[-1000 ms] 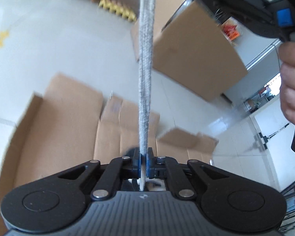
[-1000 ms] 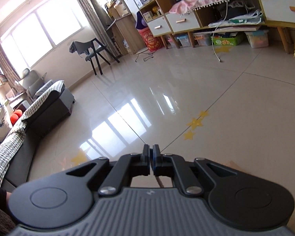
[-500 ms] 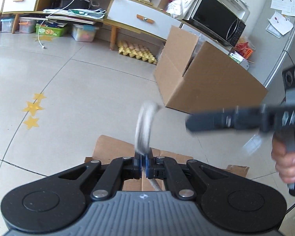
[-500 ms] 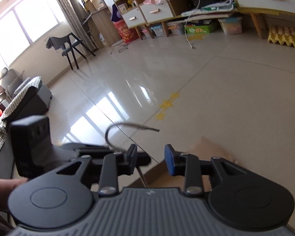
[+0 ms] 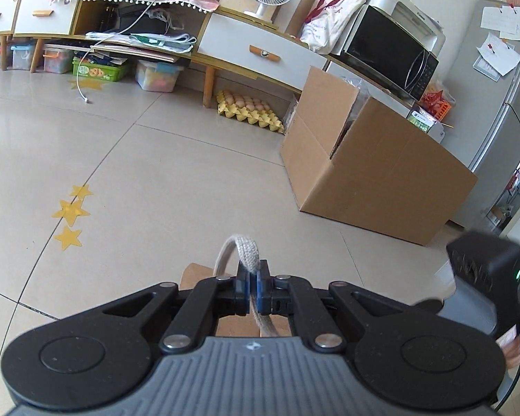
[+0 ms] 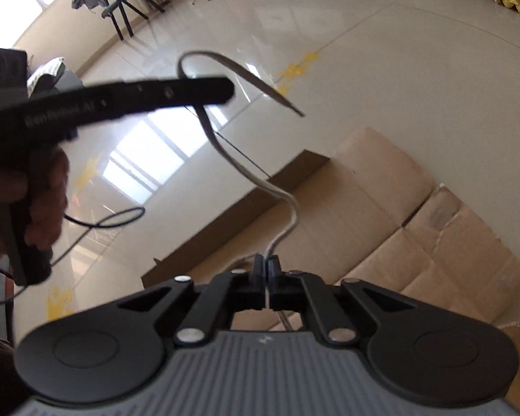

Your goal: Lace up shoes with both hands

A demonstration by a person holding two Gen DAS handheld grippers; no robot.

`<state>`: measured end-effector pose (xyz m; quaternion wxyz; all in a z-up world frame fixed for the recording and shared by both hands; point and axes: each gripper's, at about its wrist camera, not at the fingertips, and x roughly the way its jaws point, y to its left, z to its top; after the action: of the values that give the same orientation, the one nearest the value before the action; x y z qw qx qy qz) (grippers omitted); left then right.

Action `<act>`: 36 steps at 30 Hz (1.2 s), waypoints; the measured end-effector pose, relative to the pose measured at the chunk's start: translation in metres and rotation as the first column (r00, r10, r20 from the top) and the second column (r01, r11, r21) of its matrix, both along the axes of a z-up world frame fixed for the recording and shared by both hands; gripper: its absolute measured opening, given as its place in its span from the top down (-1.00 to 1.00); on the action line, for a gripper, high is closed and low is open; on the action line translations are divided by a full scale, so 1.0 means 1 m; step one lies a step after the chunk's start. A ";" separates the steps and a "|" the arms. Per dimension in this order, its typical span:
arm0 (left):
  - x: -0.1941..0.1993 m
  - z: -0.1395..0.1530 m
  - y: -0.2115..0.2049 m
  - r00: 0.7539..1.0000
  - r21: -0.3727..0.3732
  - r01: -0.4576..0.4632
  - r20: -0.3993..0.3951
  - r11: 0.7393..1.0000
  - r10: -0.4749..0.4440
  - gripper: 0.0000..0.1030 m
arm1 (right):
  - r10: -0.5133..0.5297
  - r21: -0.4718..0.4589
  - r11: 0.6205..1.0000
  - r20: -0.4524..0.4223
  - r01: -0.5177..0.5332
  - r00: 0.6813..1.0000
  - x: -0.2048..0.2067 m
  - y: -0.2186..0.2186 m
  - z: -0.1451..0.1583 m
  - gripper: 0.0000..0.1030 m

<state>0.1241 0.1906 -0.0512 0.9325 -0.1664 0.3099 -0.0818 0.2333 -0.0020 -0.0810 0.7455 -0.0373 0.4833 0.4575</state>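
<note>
1. The left gripper (image 5: 253,289) has its fingers clamped on the lace (image 5: 248,254), which arches up out of them in a short loop and drops back down behind.
2. The right gripper (image 6: 267,274) is pinched shut low on the same lace (image 6: 225,149); from there the lace snakes up to the left gripper (image 6: 225,92), which crosses the right view from the left side, with the tip (image 6: 291,107) hanging free past it.
3. The shoe is in neither view, so the next eyelet cannot be placed from here. Flattened cardboard (image 6: 416,208) lies on the floor (image 5: 190,180) below both grippers.
4. To do this step well, I judge that one hand should keep its hold while the other regrips close to the stiff tip, so the end can be aimed.
5. Keep the span between the grippers lightly taut; too much slack lets the flat lace twist.
6. A box (image 5: 381,173) stands farther off, clear of the work.
</note>
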 end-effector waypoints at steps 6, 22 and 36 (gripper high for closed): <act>0.000 -0.003 0.000 1.000 -0.002 0.008 -0.016 1.000 -0.008 0.94 | 0.026 0.077 0.997 0.047 -0.030 0.999 -0.006 0.014 0.018 0.96; 0.001 -0.025 -0.001 0.985 0.062 0.035 -0.171 0.997 -0.024 -0.08 | -0.005 -0.030 1.000 0.056 0.007 0.998 -0.003 0.010 -0.001 0.32; 0.004 -0.063 0.001 0.893 0.107 0.105 -0.447 0.989 -0.046 -0.63 | -0.034 -0.191 0.981 0.055 0.044 0.998 -0.016 -0.019 -0.015 0.03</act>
<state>0.1276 0.1913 -0.1145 0.8422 -0.1082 0.5250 -0.0580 0.2175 -0.0205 -0.0957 0.7593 -0.1116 0.5065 0.3930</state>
